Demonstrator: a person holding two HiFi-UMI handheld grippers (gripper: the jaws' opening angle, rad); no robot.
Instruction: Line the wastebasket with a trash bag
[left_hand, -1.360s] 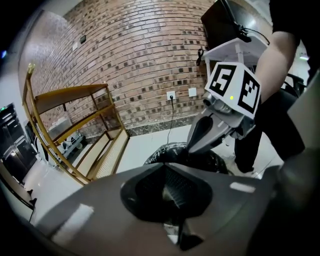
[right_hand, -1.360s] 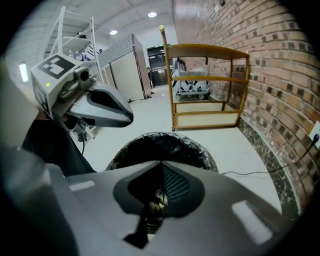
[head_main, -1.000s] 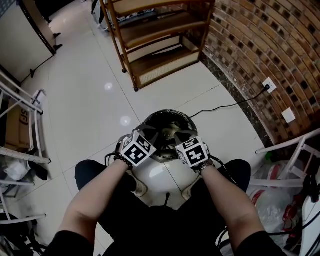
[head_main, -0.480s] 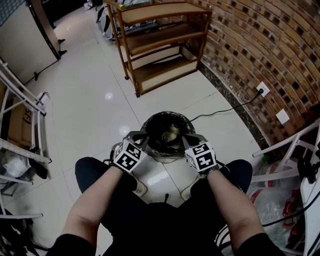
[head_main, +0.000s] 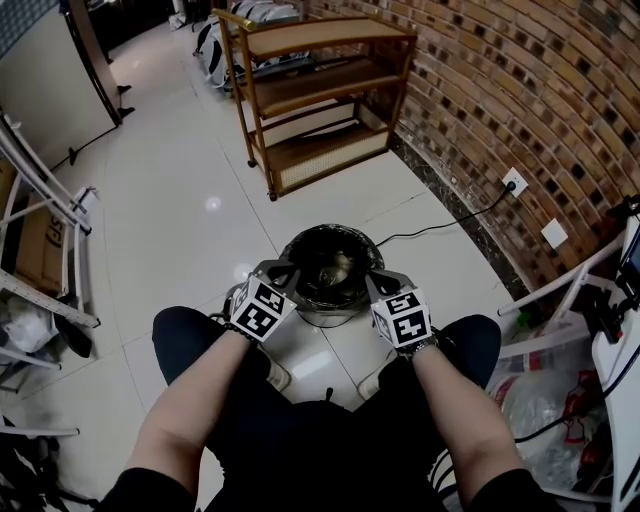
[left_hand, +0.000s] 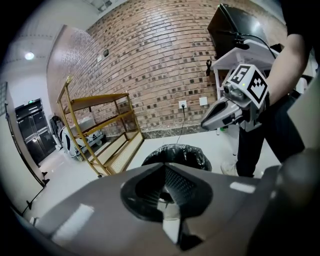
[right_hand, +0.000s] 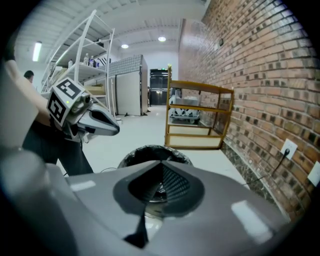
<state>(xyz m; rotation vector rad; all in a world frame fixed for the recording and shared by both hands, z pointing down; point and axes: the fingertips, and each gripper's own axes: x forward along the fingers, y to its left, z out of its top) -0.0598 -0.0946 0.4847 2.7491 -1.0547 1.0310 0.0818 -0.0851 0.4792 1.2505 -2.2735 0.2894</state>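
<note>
Two tools: left gripper (head_main: 283, 269) and right gripper (head_main: 373, 279), one in each hand, both angled forward and down.
Left fingers: pressed fully together, nothing between them (its own view shows the tips meeting).
Right fingers: likewise closed and empty.
Position: both raised above the wastebasket (head_main: 345, 237), one to each side of its near rim, clear of it.
Container: round wastebasket on the floor (head_main: 180, 200), just ahead of the person's knees.
Liner: black trash bag (left_hand: 180, 152) inside the wastebasket, its edge folded over the rim all the way round.
Surroundings: wooden shelf (head_main: 320, 95) beyond the wastebasket; brick wall (head_main: 520, 90) at the right with a socket (head_main: 514, 182); black cable (head_main: 440, 222) across the floor.
</note>
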